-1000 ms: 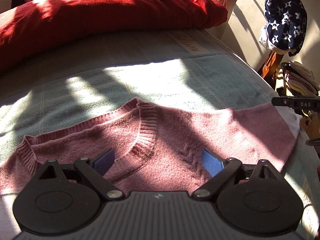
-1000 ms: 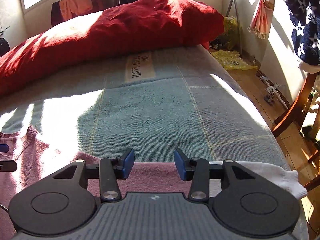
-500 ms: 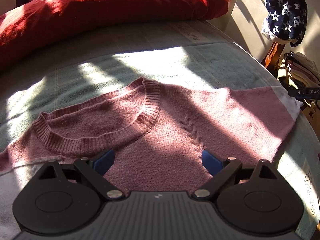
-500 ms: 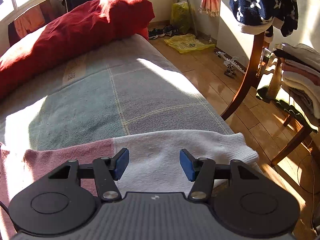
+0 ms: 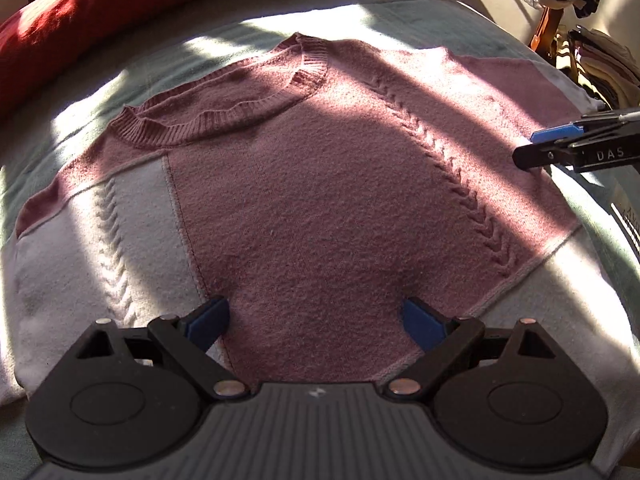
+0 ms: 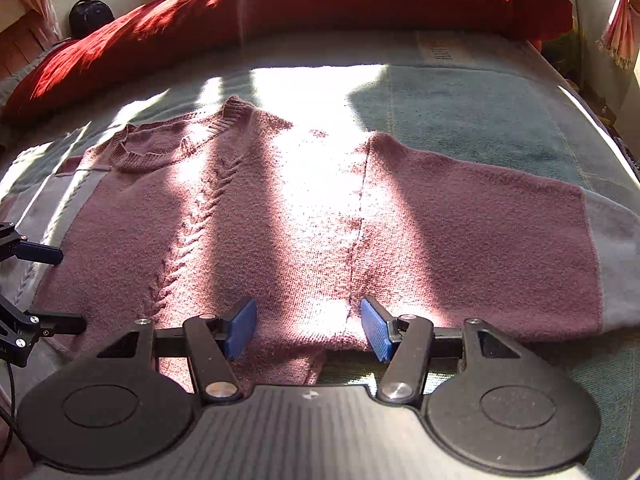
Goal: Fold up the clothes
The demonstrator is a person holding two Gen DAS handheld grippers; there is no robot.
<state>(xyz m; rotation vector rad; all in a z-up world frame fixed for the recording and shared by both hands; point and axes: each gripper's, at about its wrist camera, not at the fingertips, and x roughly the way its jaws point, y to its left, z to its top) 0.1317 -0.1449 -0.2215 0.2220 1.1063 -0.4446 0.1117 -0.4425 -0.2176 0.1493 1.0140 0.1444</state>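
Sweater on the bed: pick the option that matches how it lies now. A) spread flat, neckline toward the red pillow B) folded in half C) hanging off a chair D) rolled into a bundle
A: the sweater lies spread flat on the blanket, its ribbed neckline toward the red pillow.

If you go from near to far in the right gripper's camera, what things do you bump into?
right gripper → pink sweater → blue-green blanket → red pillow

One sweater (image 5: 320, 200), one red pillow (image 6: 280, 12), two tongs (image 5: 316, 320).
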